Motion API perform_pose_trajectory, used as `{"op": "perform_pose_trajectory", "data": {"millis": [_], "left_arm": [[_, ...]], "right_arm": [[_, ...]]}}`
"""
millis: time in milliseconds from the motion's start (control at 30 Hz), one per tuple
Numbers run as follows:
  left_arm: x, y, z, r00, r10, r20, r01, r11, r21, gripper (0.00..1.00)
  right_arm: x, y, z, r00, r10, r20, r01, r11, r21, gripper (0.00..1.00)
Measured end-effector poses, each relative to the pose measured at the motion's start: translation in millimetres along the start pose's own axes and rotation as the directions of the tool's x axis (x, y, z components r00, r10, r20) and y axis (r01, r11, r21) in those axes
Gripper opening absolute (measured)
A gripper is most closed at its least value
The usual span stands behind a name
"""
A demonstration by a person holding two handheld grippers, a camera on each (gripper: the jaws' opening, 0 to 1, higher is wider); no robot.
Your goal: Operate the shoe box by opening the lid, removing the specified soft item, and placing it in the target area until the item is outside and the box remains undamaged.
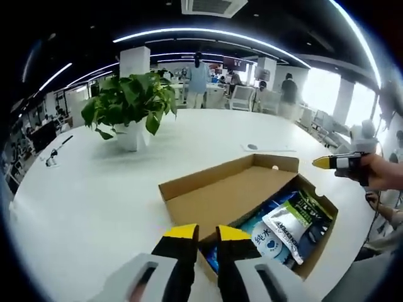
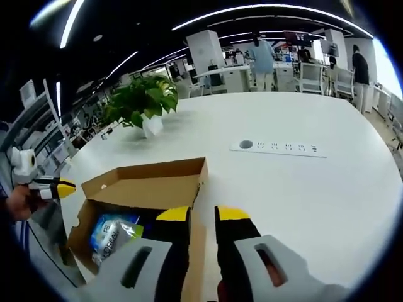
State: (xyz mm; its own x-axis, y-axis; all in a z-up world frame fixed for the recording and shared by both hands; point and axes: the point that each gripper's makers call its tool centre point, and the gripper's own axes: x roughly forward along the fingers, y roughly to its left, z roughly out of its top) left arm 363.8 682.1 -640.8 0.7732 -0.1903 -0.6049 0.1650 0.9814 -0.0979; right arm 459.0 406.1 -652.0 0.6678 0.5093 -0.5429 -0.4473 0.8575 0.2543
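Left gripper view: shoe box (image 1: 221,196) lies open near worktop (image 1: 94,189) edge, lid folded back, packets (image 1: 291,228) inside. Left tongs (image 1: 208,234) nearly closed above its near rim, empty. Right tongs (image 2: 203,214) narrowly parted over the lid's edge, holding nothing. Potted plant (image 1: 129,108) toward far edge.

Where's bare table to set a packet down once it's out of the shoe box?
Bare white table lies between the shoe box and the power strip, and between the box and potted plant. Inside the box it is crowded with packets.
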Motion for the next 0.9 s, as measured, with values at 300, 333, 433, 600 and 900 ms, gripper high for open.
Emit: {"op": "perform_pose_trajectory", "data": {"millis": [300, 333, 433, 600, 900], "left_arm": [[-1.1, -51.0, -19.2, 0.993, -0.110, -0.036, 0.111, 0.993, 0.034, 0.18], [-0.5, -55.6, -21.7, 0.992, -0.120, -0.042, 0.121, 0.992, 0.032, 0.18], [3.0, -75.0, -32.6, 0.983, -0.167, -0.072, 0.169, 0.985, 0.018, 0.19], [7.8, -94.8, -45.2, 0.971, -0.207, -0.116, 0.210, 0.978, 0.013, 0.21], [21.6, -111.2, -65.9, 0.948, -0.260, -0.180, 0.251, 0.965, -0.074, 0.21]], "right_arm": [[-19.7, 20.0, -20.0, 0.999, 0.039, -0.007, -0.039, 0.999, -0.032, 0.15], [-22.1, 21.7, -22.8, 0.999, 0.041, -0.008, -0.042, 0.999, -0.029, 0.16], [-21.4, 20.5, -24.1, 0.999, 0.046, -0.006, -0.046, 0.999, -0.027, 0.16], [-30.3, 25.7, -32.5, 0.998, 0.059, -0.010, -0.060, 0.997, -0.045, 0.17], [-40.8, 32.7, -43.6, 0.998, 0.067, -0.003, -0.067, 0.997, -0.044, 0.17]]}}
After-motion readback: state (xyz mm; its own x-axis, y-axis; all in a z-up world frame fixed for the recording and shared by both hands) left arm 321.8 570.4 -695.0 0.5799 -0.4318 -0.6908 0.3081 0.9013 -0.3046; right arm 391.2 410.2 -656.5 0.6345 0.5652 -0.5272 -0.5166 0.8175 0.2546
